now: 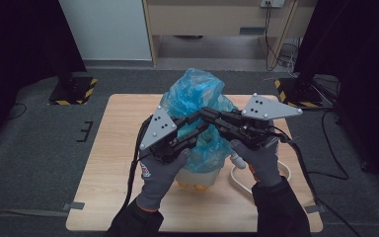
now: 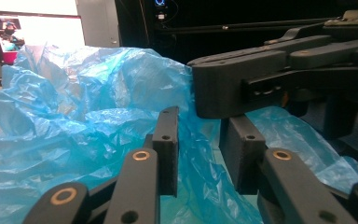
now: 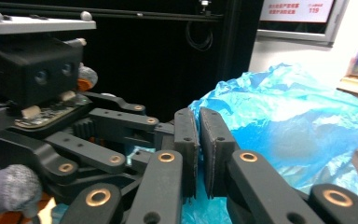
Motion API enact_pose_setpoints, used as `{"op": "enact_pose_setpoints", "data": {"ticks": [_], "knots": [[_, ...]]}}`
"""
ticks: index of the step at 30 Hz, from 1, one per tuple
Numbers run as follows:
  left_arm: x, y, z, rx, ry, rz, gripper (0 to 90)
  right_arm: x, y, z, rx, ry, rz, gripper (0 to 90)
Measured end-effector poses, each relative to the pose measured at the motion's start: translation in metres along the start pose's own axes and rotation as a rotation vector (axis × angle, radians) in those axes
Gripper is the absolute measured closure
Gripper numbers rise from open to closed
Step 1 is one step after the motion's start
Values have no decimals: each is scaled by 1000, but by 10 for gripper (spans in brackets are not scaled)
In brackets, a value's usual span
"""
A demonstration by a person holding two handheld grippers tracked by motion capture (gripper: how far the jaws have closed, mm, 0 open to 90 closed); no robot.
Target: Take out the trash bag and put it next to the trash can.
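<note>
A crumpled blue plastic bag (image 1: 197, 98) stands over a pale container (image 1: 203, 175) in the middle of the wooden table (image 1: 108, 163). My right gripper (image 1: 203, 111) reaches in from the right at the bag's front. In the right gripper view its jaws (image 3: 198, 140) are pressed together on a fold of the blue bag (image 3: 298, 126). My left gripper (image 1: 200, 124) sits just below it, coming from the left. Its jaws (image 2: 205, 140) stand apart, with bag film (image 2: 74, 126) behind and between them. The right gripper's fingers (image 2: 233, 84) cross just above.
A white cable (image 1: 237, 175) loops on the table by the right hand. Something yellow (image 1: 193, 186) shows at the container's base. Black stand feet with striped tape (image 1: 74, 90) (image 1: 296, 91) sit on the floor behind the table's far corners.
</note>
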State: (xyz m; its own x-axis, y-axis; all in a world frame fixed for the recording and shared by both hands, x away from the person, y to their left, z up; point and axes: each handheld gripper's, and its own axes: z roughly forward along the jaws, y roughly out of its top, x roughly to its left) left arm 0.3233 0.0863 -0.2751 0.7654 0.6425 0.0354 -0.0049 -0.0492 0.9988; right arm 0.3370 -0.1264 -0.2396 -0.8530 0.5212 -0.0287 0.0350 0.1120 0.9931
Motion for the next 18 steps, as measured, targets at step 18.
{"op": "enact_pose_setpoints", "data": {"ticks": [18], "knots": [[0,-2,0,25,29,1,872,-3,1,-4,-39,-37,-8,651]]}}
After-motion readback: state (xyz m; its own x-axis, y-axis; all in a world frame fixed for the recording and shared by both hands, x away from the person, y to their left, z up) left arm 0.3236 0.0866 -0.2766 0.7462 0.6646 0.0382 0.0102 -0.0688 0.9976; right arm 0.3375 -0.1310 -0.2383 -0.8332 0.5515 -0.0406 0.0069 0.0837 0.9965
